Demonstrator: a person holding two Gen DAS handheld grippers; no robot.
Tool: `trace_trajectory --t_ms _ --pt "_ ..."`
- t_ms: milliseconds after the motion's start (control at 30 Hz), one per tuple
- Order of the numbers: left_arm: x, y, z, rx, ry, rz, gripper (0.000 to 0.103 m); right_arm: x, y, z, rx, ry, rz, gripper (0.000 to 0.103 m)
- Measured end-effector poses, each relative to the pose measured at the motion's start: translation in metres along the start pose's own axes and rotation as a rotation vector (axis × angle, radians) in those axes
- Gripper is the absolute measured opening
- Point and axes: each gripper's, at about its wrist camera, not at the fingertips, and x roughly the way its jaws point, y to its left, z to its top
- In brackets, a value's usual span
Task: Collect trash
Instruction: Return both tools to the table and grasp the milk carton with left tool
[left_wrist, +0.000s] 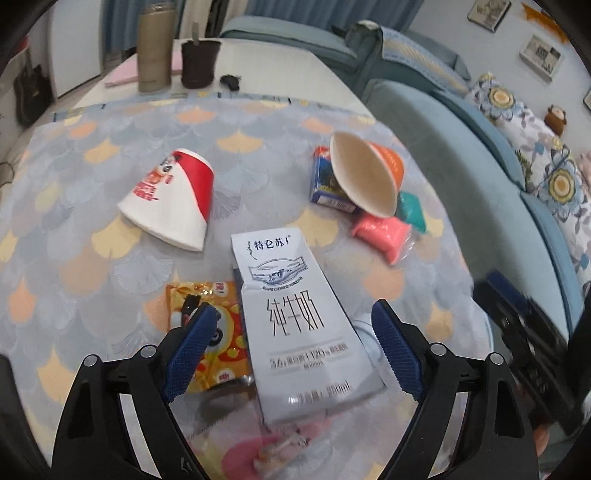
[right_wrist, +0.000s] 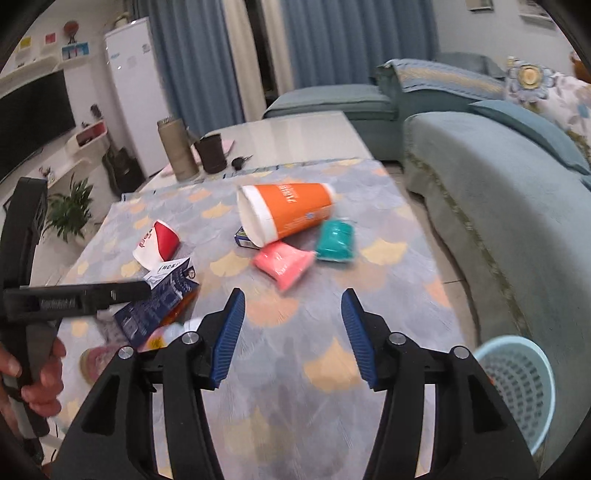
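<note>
The tabletop (right_wrist: 388, 236) with its grey-and-peach fan-pattern cloth is littered, and the pale blue perforated plastic bin (right_wrist: 517, 387) sits off its edge at about 4 o'clock in the right wrist view. Trash by size: the white-and-blue milk carton (left_wrist: 299, 332) lies flat between the left tongs (left_wrist: 291, 350), whose jaws are spread wide on either side of it, not touching it as far as I can tell. Then the tipped orange paper cup (right_wrist: 284, 214) at 12 o'clock, the red-and-white paper cup (left_wrist: 173, 199) at 10, the yellow snack wrapper (left_wrist: 218, 332) under the left jaw, and the pink (right_wrist: 282, 264) and teal (right_wrist: 336, 240) soft packets. The right tongs (right_wrist: 291, 336) hang wide open over bare cloth, holding nothing.

Looks like the carton pickup is in hand. Next move probably needs the left jaws to close squarely on the carton's sides without catching the wrapper.
</note>
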Motion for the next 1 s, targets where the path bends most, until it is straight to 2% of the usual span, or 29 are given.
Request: trace_trajectory --t_ms 100,133,267,400,567,767,900,1000 --pt "0.014 -0.001 0.001 0.014 0.043 0.009 0.071 0.025 0.001 0.007 0.000 0.028 0.008 0.052" --pt "0.019 0.001 0.002 0.008 0.057 0.010 0.063 0.036 0.000 0.009 0.002 0.043 0.013 0.052" --pt "0.021 0.007 0.002 -0.007 0.036 0.011 0.052 0.066 -0.003 0.014 0.023 0.089 0.029 0.053" --pt "0.015 0.012 0.000 -0.029 -0.011 -0.003 0.051 0.087 -0.002 0.021 0.029 0.124 0.019 0.053" --pt "-0.011 0.022 0.004 -0.053 -0.151 -0.005 0.051 0.104 0.003 0.022 0.027 0.169 0.033 0.053" --pt "-0.032 0.035 0.007 -0.095 -0.265 0.007 0.051 0.094 0.026 0.011 -0.007 0.195 0.221 0.053" --pt "-0.033 0.040 0.006 -0.101 -0.288 0.001 0.051 0.084 0.021 0.009 -0.011 0.158 0.150 0.053" --pt "-0.030 0.042 0.004 -0.110 -0.304 -0.017 0.051 0.100 0.016 0.013 0.005 0.186 0.106 0.057"
